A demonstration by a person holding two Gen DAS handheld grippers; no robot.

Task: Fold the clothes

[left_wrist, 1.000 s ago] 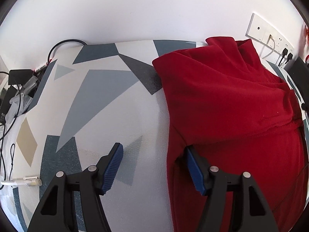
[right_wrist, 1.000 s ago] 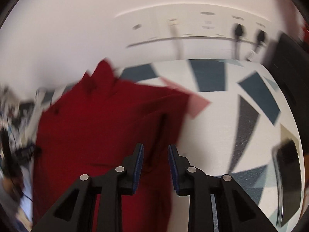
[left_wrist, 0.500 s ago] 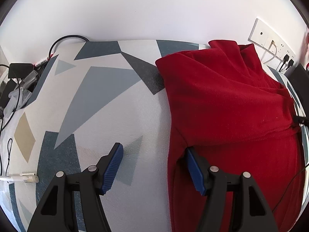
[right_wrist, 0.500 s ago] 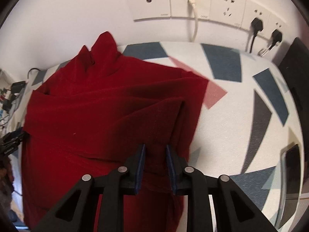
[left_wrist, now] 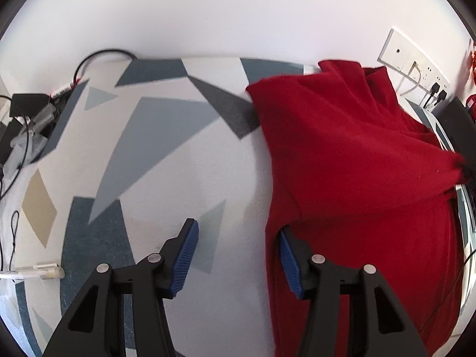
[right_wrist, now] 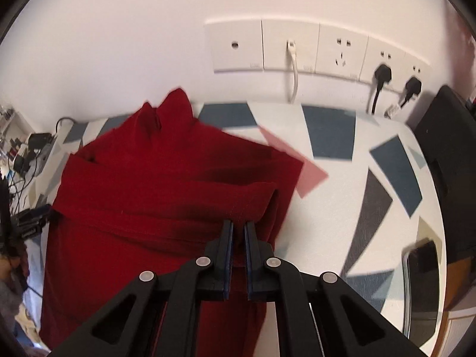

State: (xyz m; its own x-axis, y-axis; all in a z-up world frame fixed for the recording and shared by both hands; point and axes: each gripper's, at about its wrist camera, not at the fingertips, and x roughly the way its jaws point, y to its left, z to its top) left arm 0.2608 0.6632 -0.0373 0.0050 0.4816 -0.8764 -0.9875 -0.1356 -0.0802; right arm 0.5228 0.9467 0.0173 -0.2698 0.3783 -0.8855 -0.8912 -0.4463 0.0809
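Observation:
A red garment [left_wrist: 357, 163] lies partly folded on the patterned table cover [left_wrist: 166, 154], filling the right half of the left wrist view. My left gripper [left_wrist: 236, 235] stands open at the garment's left edge; its right finger [left_wrist: 290, 261] touches the cloth, the left one [left_wrist: 184, 255] is over bare cover. In the right wrist view the same red garment [right_wrist: 154, 196] spreads to the left, and my right gripper [right_wrist: 238, 226] is shut on a folded edge of it, lifting a ridge of cloth.
Wall sockets [right_wrist: 312, 47] with plugged cables run along the back wall. A black box [right_wrist: 446, 160] and a phone [right_wrist: 422, 282] sit at the right. Cables and adapters [left_wrist: 26, 125] clutter the left end; a white pen-like item [left_wrist: 38, 272] lies near the front left.
My right gripper has closed tighter on the red cloth and drawn its folded edge nearer the sockets. The left gripper has stayed open at the garment's left edge.

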